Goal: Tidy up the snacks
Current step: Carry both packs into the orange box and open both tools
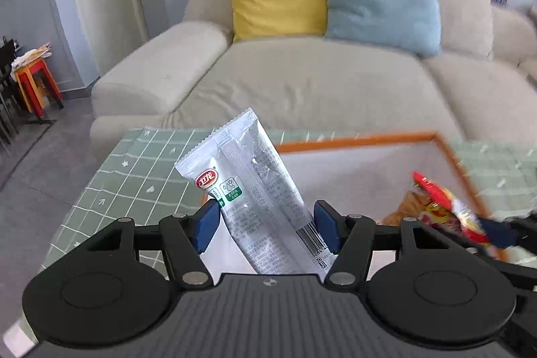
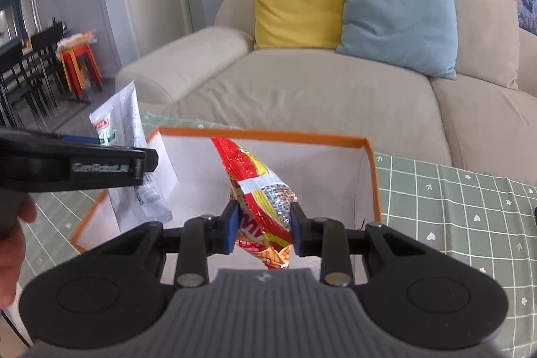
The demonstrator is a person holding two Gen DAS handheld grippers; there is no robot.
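My left gripper [image 1: 266,223] is shut on a long silver snack packet [image 1: 255,190] that stands tilted up above the left side of a white box with an orange rim [image 1: 355,140]. The packet also shows in the right wrist view [image 2: 124,136], with the left gripper [image 2: 110,168] beside it. My right gripper [image 2: 265,228] is shut on a red and yellow snack bag [image 2: 258,180] held over the box [image 2: 372,170]. That bag [image 1: 446,207] shows blurred in the left wrist view. An orange packet [image 1: 409,207] lies inside the box.
The box sits on a table with a green grid cloth [image 2: 463,197]. A beige sofa [image 2: 319,89] with a yellow cushion [image 2: 295,2] and a blue cushion [image 2: 399,15] stands behind. Orange stools [image 2: 80,66] and dark chairs are at far left.
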